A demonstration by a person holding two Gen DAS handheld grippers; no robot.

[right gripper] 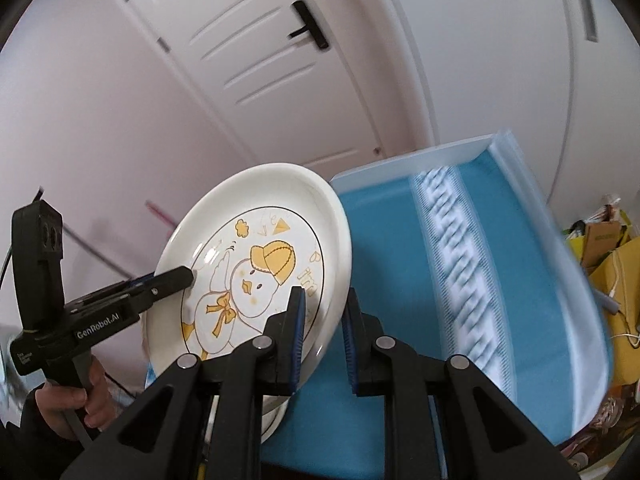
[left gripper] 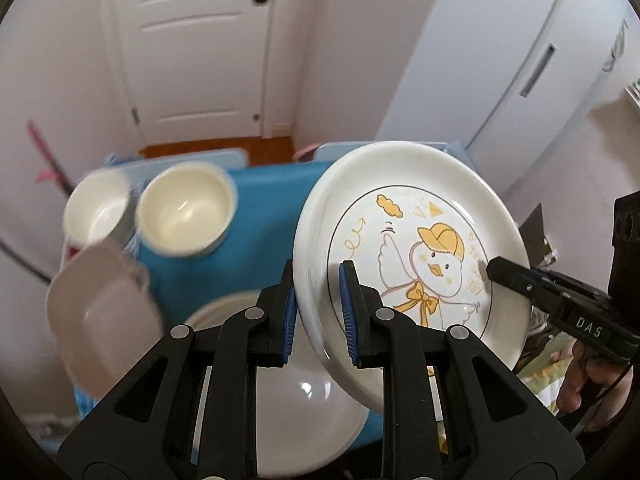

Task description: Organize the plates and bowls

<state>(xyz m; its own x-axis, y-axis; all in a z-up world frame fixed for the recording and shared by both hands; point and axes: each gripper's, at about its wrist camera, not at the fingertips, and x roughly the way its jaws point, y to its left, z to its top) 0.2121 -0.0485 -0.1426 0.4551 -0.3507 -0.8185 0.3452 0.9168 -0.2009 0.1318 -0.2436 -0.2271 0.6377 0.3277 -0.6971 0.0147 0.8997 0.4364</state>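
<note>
A white plate with a yellow duck drawing [left gripper: 408, 256] is held tilted in the air by both grippers. My left gripper [left gripper: 318, 312] is shut on its left rim. My right gripper [right gripper: 324, 336] is shut on its right rim; the plate shows in the right wrist view [right gripper: 256, 276] too. The right gripper's finger [left gripper: 520, 276] reaches in from the right in the left wrist view; the left gripper's finger [right gripper: 168, 280] reaches in from the left in the right wrist view. Another white plate [left gripper: 304, 412] lies on the blue tray [left gripper: 264, 216] below. Two white bowls [left gripper: 184, 208] [left gripper: 96, 208] stand at the tray's far left.
A grey square dish [left gripper: 104, 312] sits at the tray's left edge. The tray has a ribbed strip [right gripper: 460, 268] and a raised pale rim [right gripper: 412, 160]. A white door [left gripper: 192, 48] and walls stand behind. Yellow boxes and clutter [right gripper: 608, 248] lie to the right.
</note>
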